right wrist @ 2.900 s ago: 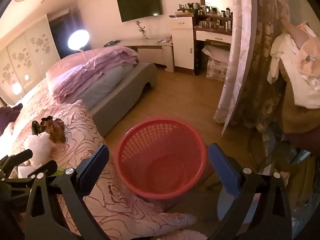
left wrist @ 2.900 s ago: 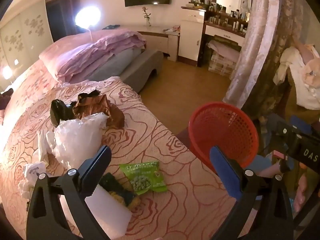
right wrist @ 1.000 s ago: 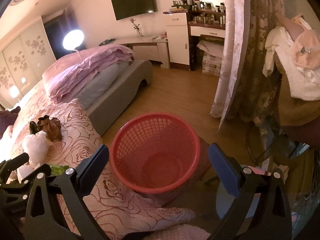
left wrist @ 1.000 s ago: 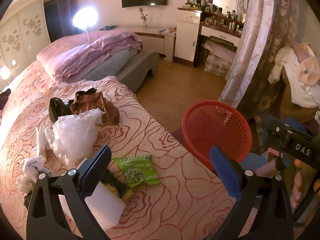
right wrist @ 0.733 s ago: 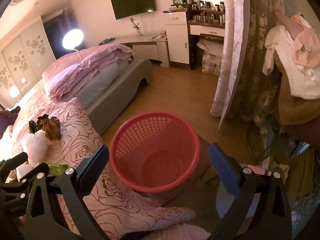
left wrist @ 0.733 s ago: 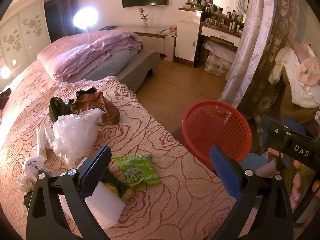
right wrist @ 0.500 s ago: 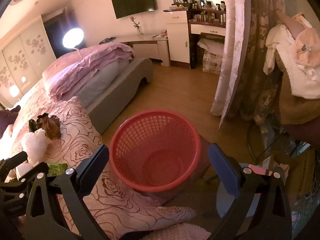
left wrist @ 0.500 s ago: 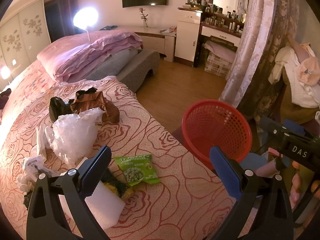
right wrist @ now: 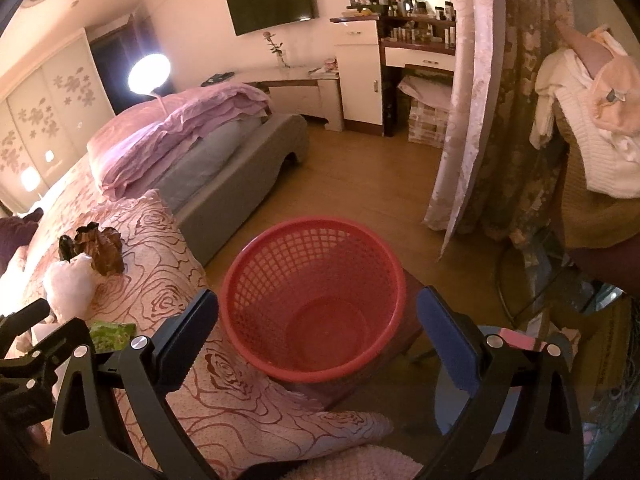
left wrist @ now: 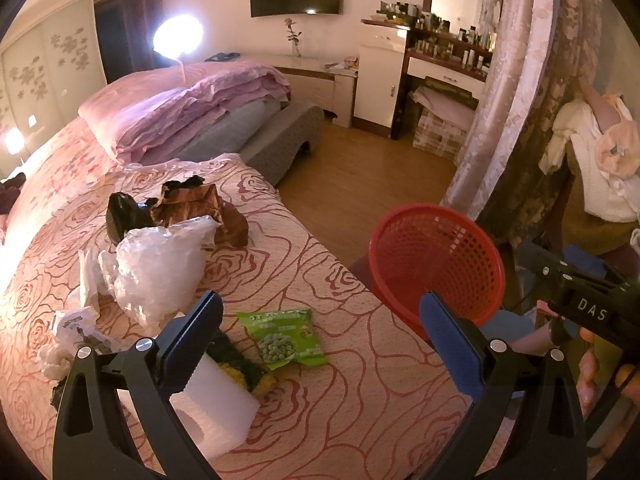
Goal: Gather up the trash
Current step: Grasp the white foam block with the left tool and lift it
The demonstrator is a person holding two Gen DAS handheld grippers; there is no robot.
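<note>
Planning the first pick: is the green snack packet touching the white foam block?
Apart. In the left wrist view, bedspread and a dark yellow-green wrapper separate the green snack packet from the white foam block.

Red plastic mesh basket; glossy green snack packet; crinkled clear plastic bag

Side-by-side views sharing red basket

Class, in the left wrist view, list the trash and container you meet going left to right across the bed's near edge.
White foam block → green pea snack packet → red basket.
</note>
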